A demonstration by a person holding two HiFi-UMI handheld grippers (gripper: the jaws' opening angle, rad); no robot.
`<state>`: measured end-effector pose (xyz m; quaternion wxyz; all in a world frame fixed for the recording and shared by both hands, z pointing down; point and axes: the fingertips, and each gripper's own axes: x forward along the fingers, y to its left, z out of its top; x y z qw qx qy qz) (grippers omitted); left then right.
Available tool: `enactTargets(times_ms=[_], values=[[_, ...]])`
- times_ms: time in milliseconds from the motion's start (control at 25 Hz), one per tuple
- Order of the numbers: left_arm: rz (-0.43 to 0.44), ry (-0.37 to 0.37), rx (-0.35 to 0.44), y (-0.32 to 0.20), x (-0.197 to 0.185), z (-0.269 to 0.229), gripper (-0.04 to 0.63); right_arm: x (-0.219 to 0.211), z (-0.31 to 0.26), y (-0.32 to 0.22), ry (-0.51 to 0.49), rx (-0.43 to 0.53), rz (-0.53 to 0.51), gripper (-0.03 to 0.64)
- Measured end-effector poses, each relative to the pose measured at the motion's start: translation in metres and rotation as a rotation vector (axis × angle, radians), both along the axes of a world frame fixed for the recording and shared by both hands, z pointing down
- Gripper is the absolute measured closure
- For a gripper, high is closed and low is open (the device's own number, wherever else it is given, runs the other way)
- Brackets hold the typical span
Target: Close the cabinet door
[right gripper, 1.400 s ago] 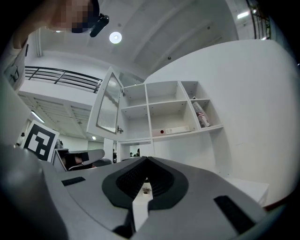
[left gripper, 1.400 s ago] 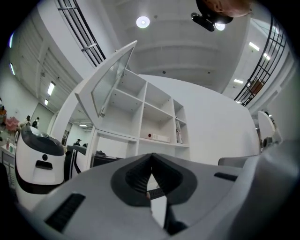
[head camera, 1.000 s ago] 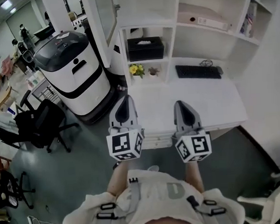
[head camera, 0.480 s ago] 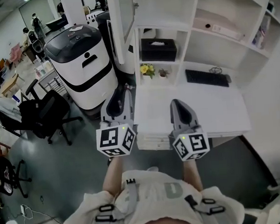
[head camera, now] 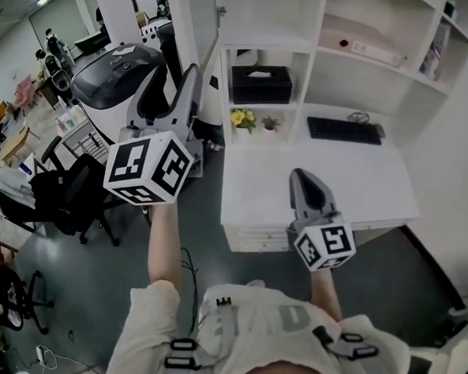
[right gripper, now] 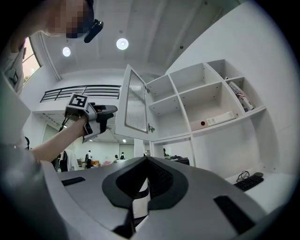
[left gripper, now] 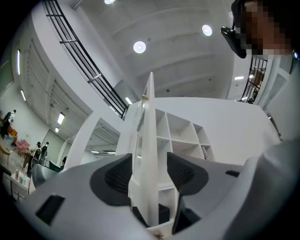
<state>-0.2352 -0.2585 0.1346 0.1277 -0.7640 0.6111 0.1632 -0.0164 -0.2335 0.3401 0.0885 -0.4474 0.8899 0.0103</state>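
- One big white shelf cabinet (head camera: 319,27) stands in front of me, above a flat white desk (head camera: 321,189).
- Its tall white door with a ribbed glass pane (right gripper: 133,103) hangs wide open on the left. It stands straight up and down, and its thin edge faces me.
- My left gripper (head camera: 172,87) is the near one. It is held high and points right at that edge. Its jaws have just been opening, and the edge sits in the gap with the pads not squeezing it. I think a push to the right would shut the door.
- My right gripper (head camera: 306,178) sits low over the desk, well away from the door. Its jaws are pressed together on nothing.
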Motion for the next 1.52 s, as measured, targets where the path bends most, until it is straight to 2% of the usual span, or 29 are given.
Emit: enactTargets(times_ms=[160, 360, 1080, 1360, 1520], values=[[0.039, -0.049, 0.011, -0.007, 0.01, -0.021, 0.382, 0.004, 0.002, -0.003, 0.006, -0.008, 0.004, 0.615], [0.054, -0.072, 0.009, -0.014, 0.019, -0.034, 0.39, 0.01, 0.003, -0.008, 0.005, -0.014, 0.011, 0.615], [0.0, -0.078, -0.014, -0.026, 0.012, -0.033, 0.489, 0.017, 0.008, -0.01, 0.0, -0.024, 0.02, 0.615], [0.039, -0.077, -0.028, -0.027, 0.019, -0.033, 0.491, 0.02, 0.006, -0.012, -0.003, -0.02, 0.03, 0.615], [0.009, -0.083, -0.03, -0.025, 0.019, -0.034, 0.491, 0.019, 0.007, -0.009, 0.002, -0.02, 0.033, 0.615]])
